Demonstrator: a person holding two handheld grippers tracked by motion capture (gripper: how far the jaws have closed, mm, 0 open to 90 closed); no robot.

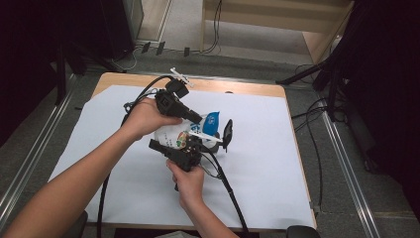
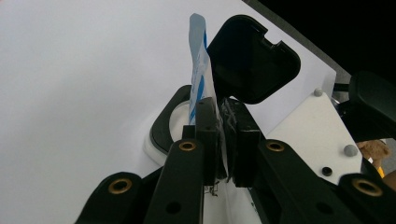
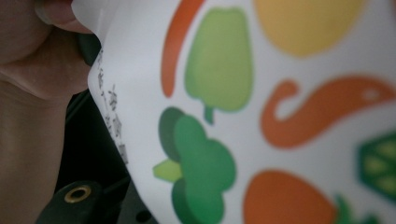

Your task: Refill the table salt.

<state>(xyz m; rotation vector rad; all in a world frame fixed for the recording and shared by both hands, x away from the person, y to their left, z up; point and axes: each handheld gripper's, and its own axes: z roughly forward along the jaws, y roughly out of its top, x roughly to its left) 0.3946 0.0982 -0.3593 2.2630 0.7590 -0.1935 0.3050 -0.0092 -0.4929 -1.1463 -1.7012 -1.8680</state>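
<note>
- We hold a white pouch (image 1: 171,135) printed with vegetables above the tabletop (image 1: 257,163), between our two grippers, near the middle of the white sheet.
- The left gripper (image 1: 197,119) has its fingers (image 2: 206,135) clamped together on the pouch's blue-and-white top edge (image 2: 200,60); in the left gripper view the thin film stands up out of the closed pads, so we judge this grip keeps the mouth end steady and upright.
- Just past those fingers sits a white container with a black rim (image 2: 161,130) and its black hinged lid (image 2: 252,58) raised, which looks like the place the pouch is meant to go or pour into.
- The right gripper (image 1: 190,141) presses in close against the pouch's body; the right gripper view shows the printed broccoli and pepper (image 3: 219,60) right in front of the camera, and we cannot tell whether its fingers are apart or closed.
- A bare hand (image 3: 28,84) lies beside the pouch's edge there.
</note>
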